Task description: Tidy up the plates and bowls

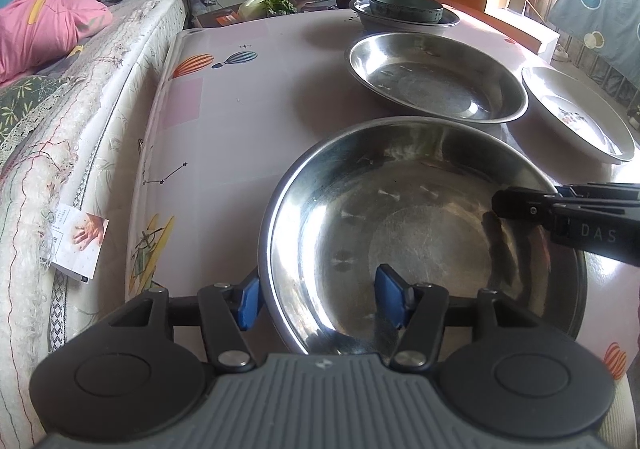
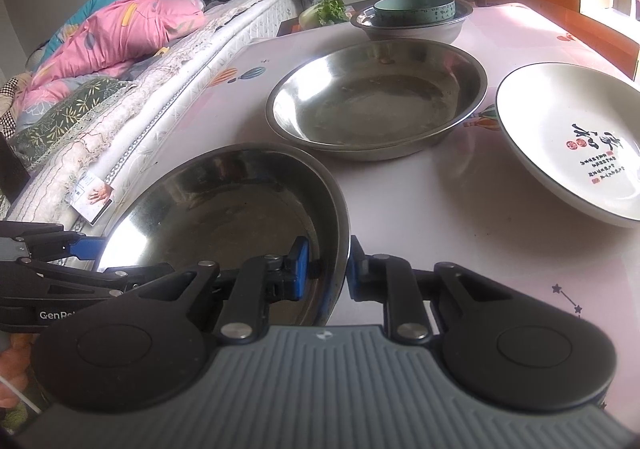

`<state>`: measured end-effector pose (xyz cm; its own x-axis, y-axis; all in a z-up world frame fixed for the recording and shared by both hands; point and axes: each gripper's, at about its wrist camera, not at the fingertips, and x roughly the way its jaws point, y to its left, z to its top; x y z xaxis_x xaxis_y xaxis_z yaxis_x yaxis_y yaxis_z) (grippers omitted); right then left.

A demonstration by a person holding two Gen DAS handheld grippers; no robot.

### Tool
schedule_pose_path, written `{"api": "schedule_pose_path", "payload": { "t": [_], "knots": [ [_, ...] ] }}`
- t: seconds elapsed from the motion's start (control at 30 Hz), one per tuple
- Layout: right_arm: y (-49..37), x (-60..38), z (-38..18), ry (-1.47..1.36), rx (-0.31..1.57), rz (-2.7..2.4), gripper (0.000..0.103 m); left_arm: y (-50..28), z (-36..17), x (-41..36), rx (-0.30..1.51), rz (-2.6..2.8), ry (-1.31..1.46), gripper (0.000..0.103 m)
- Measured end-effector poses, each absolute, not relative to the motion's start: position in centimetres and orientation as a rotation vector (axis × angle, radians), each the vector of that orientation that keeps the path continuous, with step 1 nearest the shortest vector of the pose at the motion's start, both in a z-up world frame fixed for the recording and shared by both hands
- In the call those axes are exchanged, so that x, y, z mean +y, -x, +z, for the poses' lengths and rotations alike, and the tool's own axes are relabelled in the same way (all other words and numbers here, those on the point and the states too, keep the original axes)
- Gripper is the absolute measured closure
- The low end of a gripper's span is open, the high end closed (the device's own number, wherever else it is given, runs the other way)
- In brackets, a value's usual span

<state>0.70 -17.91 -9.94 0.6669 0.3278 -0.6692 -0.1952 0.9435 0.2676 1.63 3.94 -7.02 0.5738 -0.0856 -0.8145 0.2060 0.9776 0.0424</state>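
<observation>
left gripper [image 1: 316, 299] wide, straddling near steel plate [image 1: 420, 233] left rim. right gripper [image 2: 328, 269] pinches its right rim. only right view shows lettering on white plate [image 2: 576, 141].

The left gripper [image 1: 318, 297] sits at the bottom centre of its view, jaws wide apart. The right gripper [image 2: 326, 265] sits low in its frame, blue pads [image 2: 301, 263] nearly together, a narrow gap between them.
</observation>
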Motion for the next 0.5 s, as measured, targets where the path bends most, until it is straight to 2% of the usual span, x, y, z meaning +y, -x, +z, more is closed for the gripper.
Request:
{"api": "schedule_pose_path", "payload": {
  "t": [0.5],
  "knots": [
    [-0.47,-17.46,-9.80,-0.146,0.785,0.289,0.085,-1.53,-6.82,3.85,0.942,-0.161,-0.150,0.043]
  ]
}}
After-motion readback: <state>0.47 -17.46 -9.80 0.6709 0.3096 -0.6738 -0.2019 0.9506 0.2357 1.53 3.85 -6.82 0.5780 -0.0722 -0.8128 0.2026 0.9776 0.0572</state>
